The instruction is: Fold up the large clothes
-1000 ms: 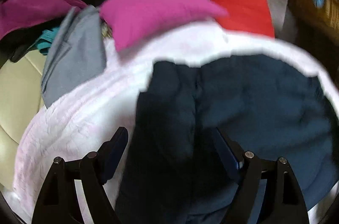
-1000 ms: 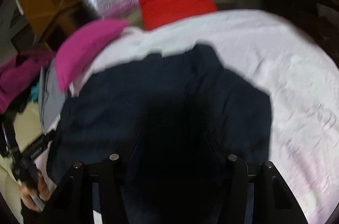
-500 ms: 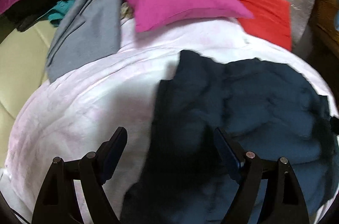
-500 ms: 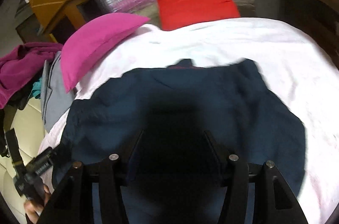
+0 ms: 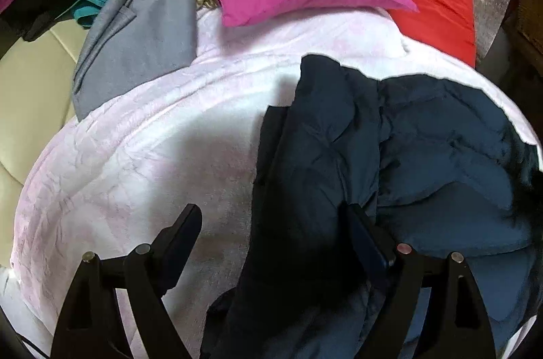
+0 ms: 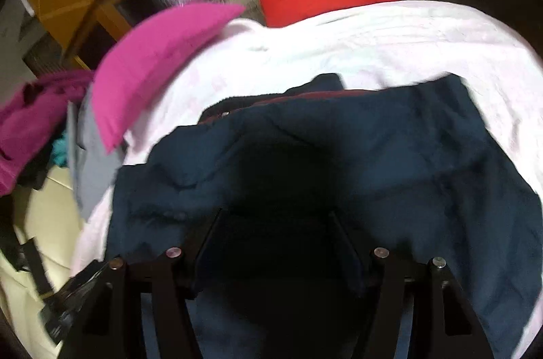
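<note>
The fold looks barely begun, going by how things lie: the navy padded jacket (image 5: 407, 155) is spread in a rumpled heap on the pale pink quilt (image 5: 152, 155), with no clean crease or squared edge showing, so nearly all the folding is left. In the left wrist view it fills the picture from 2 to 6 o'clock, one long dark panel running down toward 6 like a sleeve or a front edge. The left gripper (image 5: 275, 223) has its fingers wide apart, that panel lying between them, nothing clamped. The right gripper (image 6: 275, 223) hovers over the jacket's middle, fingers spread too, dark cloth under them. The fabric looks puffy and quilted, with a dark red lining at 12.
</note>
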### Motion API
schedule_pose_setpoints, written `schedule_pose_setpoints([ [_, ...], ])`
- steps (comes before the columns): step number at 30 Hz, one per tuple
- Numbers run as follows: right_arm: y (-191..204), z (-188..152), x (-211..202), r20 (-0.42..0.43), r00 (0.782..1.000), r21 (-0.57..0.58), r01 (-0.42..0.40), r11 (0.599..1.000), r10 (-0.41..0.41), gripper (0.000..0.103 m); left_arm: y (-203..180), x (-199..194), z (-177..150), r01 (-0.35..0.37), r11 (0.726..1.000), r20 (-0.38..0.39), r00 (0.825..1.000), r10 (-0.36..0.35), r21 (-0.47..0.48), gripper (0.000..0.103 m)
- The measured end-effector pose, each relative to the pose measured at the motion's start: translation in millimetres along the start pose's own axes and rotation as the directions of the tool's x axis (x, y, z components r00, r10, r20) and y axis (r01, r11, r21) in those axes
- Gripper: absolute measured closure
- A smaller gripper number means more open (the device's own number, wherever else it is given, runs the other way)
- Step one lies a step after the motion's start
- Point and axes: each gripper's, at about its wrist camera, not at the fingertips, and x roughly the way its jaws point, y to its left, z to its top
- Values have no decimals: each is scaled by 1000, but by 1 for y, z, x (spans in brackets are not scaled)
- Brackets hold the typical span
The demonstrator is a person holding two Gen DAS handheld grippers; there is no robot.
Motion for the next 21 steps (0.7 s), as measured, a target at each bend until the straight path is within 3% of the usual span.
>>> schedule_pose_setpoints([
  [2, -16, -13, -28, 17, 999, 26, -31, 999, 31, 26, 4, -12, -3, 16, 1000, 20, 1000, -16, -17, 17],
  [5, -39, -38, -65, 24, 996, 75, -84, 994, 82, 25, 10, -28, -16, 60, 997, 38, 998, -58, -45, 17],
  [11, -85, -106, -113, 14, 974, 235, -223, 946, 226, 19, 24, -64, -54, 214, 969, 83, 975, -206, -119, 17],
  [16, -115, -151, -106, 13, 953, 377, -285, 881, 303, 19, 24, -73, -95, 347, 924, 24, 937, -348, -162, 17],
  [19, -123, -163, -91, 30, 933, 464, -330, 822, 358, 19, 23, -63, -109, 370, 908, -50, 921, -386, -197, 17],
  [21, -121, -165, -81, 41, 934, 485, -329, 810, 354, 19, 23, -54, -113, 377, 895, -91, 909, -407, -238, 17],
])
